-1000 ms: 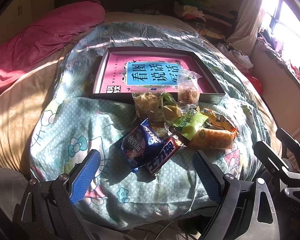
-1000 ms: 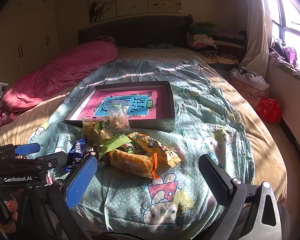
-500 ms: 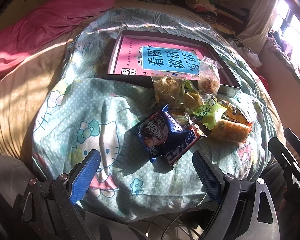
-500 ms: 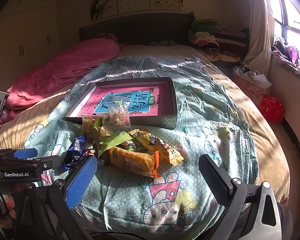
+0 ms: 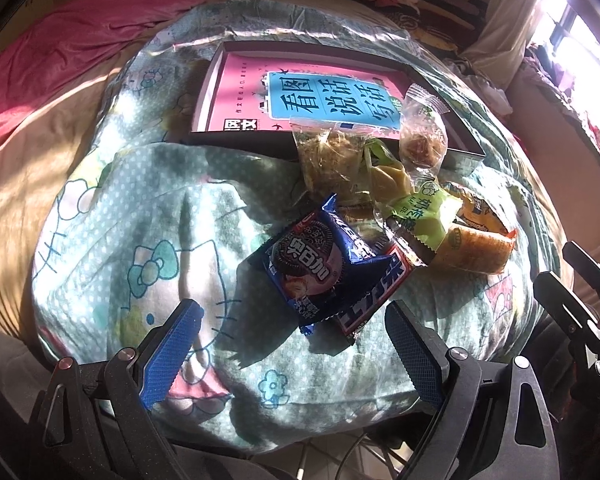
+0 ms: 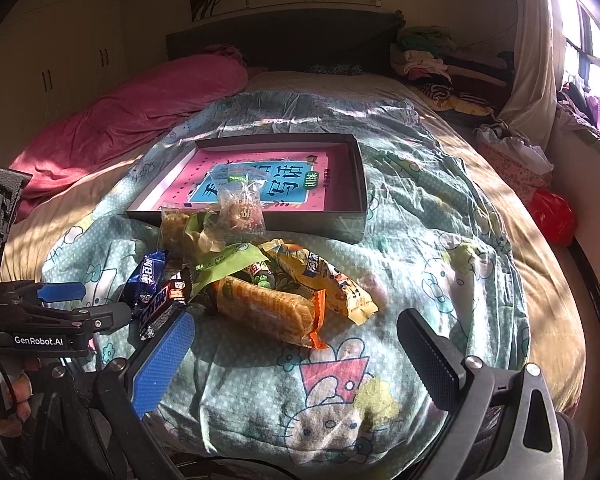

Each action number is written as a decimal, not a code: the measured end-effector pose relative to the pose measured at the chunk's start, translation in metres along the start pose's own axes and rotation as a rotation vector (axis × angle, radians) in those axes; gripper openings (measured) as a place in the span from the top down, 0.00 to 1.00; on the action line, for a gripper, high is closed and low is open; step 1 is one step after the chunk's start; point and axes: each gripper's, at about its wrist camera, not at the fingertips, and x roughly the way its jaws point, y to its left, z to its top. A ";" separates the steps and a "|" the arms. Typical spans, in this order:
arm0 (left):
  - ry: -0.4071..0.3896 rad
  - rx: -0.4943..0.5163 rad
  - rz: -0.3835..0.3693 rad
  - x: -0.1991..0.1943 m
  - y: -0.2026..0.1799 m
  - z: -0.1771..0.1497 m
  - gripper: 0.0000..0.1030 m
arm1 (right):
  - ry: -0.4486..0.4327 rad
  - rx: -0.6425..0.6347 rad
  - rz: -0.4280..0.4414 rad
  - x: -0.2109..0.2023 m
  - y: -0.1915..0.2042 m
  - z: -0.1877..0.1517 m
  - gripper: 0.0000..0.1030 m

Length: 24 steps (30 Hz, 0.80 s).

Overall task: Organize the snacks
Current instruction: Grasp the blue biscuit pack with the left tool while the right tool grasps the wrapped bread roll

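Closing in on the snack pile: vs a second ago the left gripper [image 5: 292,344] has dropped nearer the blue cookie pack [image 5: 314,258], which now fills the centre of the left wrist view & sits just above the gap between the released fingers, nothing held. The whole pile looks bigger in that view, so the approach reads as under way, not a grasp yet.

Right gripper [image 6: 296,344] has barely shifted; fingers spread wide, empty, hovering low over the quilt [image 6: 420,248] at bottom of its frame. The orange wafer pack [image 6: 266,310] lies just above its left pad.

Where stuff is, left wrist view: cookie pack overlaps the red/black bar [image 5: 374,294] at centre; green pack [image 5: 418,216] & orange wafer pack to centre-right; yellow pack [image 5: 480,216] behind them; two clear bags [image 5: 328,156] & [image 5: 422,136] lean on the front wall of the dark box [image 5: 240,146], upper centre. Box has a pink book [image 5: 300,96] on its floor, no snacks properly inside yet; the right clear bag may be half over the rim, can't tell.

Meaning for the task: nothing sorted so far, all snacks are in one heap in front of the box. Likely next step, imo: left gripper takes the cookie pack, as it's on top & nearest. Risk: the pack overlaps the bar, so a pinch could drag both; the soft quilt gives under pressure.
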 end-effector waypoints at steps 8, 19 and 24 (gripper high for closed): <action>-0.003 0.010 0.011 0.015 0.001 0.007 0.09 | 0.088 -0.075 -0.010 0.029 0.012 -0.001 0.01; -0.001 0.009 0.001 0.028 0.010 0.013 0.09 | 0.091 -0.321 -0.071 0.055 0.042 0.000 0.01; -0.001 0.005 -0.020 0.032 0.013 0.017 0.09 | 0.088 -0.482 -0.137 0.066 0.060 -0.005 0.03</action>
